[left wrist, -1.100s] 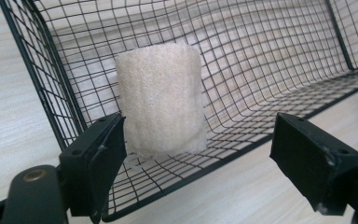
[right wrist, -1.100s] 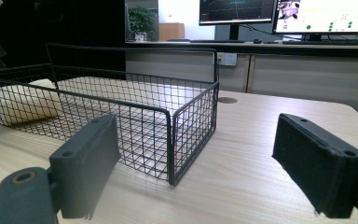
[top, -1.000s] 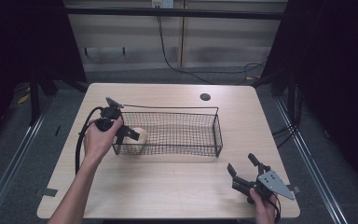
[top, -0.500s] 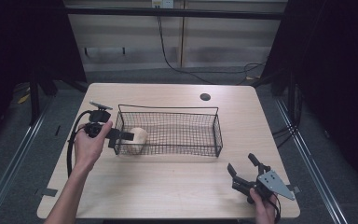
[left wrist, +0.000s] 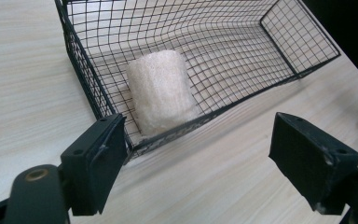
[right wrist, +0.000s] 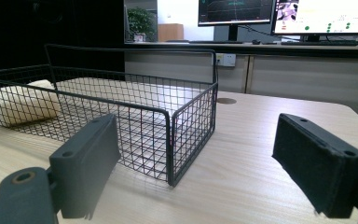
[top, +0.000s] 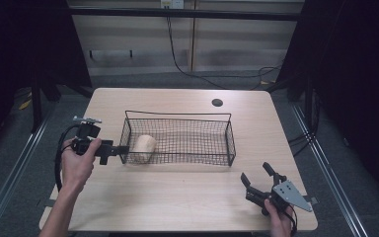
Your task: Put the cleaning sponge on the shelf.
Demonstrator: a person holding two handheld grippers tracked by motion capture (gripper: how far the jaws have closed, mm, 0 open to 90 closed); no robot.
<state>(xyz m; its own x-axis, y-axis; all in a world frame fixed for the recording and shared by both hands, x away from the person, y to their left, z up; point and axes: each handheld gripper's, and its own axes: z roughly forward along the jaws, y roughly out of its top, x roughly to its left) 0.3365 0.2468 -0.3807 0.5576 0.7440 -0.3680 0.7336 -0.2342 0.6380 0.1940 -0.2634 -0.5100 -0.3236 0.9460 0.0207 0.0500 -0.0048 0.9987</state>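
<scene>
No legible text, label, brand, number or sign anywhere. Right gripper view: two monitors (right wrist: 279,14) stand on a desk behind the counter; the left screen carries a graph line and the right one rows of small coloured dots and lines of writing, all too small and blurred to read. Wire basket (top: 177,138), pale roll (left wrist: 161,91) inside it and the counter (top: 187,197) bear no markings. Grey plate on the right claw (top: 261,185) is blank in the high view. Wall socket (right wrist: 227,59) beneath the desk shows no readable lettering.
</scene>
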